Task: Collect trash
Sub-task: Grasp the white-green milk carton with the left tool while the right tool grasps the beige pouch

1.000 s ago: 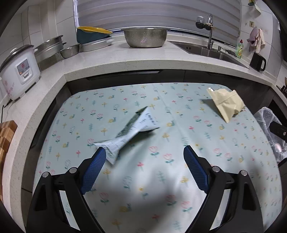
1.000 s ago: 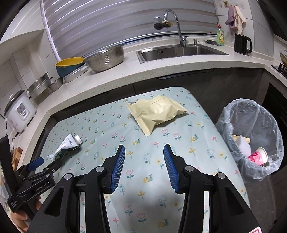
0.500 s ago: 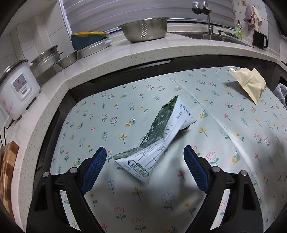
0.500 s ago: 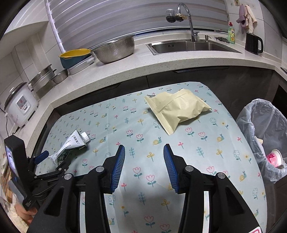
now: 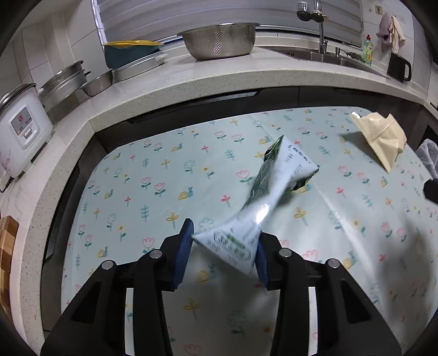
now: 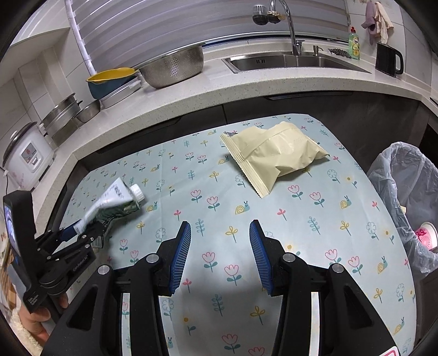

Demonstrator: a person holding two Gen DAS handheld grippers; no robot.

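A home kitchen: a speckled stone counter (image 6: 191, 90) carries a steel sink (image 6: 295, 61) with faucet (image 6: 284, 24), a colander (image 5: 219, 41), a rice cooker (image 5: 20, 128), and stacked pots (image 5: 64, 82).

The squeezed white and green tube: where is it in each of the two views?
Left wrist view: the squeezed white and green tube runs from centre down to the left gripper.
Right wrist view: it lies far left.
Shared landmark: the beige crinkled pouch.
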